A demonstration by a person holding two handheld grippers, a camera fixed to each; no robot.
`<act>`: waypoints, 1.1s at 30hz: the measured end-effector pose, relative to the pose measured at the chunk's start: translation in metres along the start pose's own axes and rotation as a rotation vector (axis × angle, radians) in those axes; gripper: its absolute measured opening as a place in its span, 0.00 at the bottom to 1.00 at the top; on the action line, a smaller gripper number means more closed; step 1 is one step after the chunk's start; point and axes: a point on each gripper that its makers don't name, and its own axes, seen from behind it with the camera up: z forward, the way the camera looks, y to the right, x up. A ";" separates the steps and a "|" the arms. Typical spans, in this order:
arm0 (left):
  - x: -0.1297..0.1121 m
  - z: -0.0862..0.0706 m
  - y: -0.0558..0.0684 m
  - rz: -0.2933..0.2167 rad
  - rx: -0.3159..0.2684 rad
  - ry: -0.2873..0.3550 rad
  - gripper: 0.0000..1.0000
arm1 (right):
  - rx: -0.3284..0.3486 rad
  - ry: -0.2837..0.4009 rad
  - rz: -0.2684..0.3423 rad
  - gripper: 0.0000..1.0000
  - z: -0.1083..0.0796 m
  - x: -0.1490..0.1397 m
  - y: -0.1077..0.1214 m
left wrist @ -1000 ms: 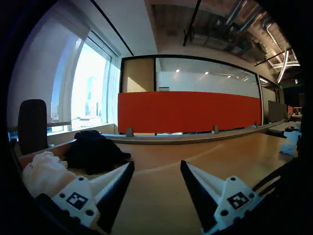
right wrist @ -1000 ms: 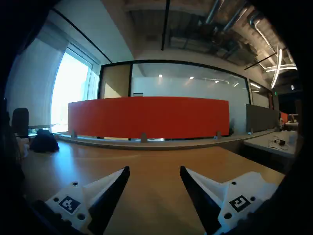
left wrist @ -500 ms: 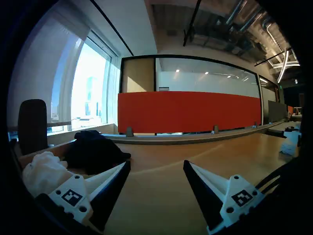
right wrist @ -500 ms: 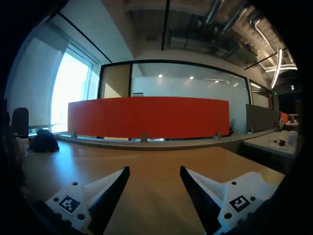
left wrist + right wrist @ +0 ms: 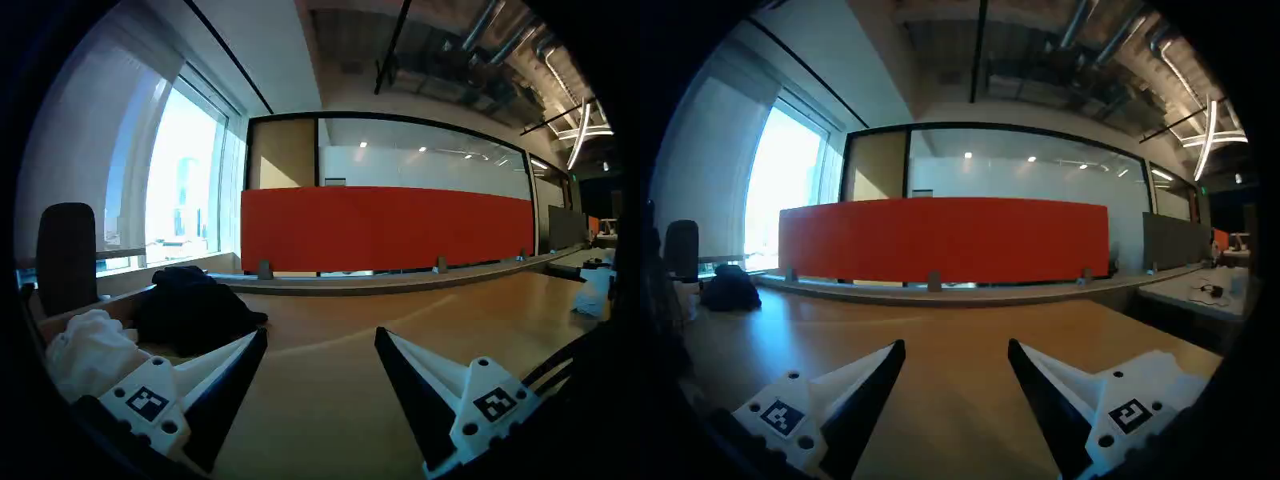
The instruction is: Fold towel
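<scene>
Left gripper point(image 5: 320, 330) and right gripper point(image 5: 956, 342) both spread, empty, over the bench point(image 5: 336, 416). Towel point(image 5: 92, 352) bunched at 8 o'clock; likely light, limp, so I'd pinch 1 corner.

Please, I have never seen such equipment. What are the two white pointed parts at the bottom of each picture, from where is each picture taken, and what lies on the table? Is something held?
No robot is here: a person carries one hand-held gripper in each hand, and a small fisheye camera rides on each. The left gripper view looks forward along the left gripper; the right gripper view looks along the right gripper. The white pointed parts are each gripper's own two fingers. Both pairs stand apart and open, with nothing between them, above a wooden table. On the left in the left gripper view lie a crumpled white cloth, perhaps the towel to fold, and a black cloth bundle. Behind stands a red partition.
</scene>
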 end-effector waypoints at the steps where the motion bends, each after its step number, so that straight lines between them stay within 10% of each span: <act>1: 0.000 0.000 0.000 0.000 0.000 0.000 1.00 | 0.000 0.000 0.000 0.99 0.000 0.000 0.000; 33: -0.001 0.001 -0.001 -0.004 -0.001 -0.002 1.00 | 0.000 0.000 0.000 0.99 0.000 -0.001 0.000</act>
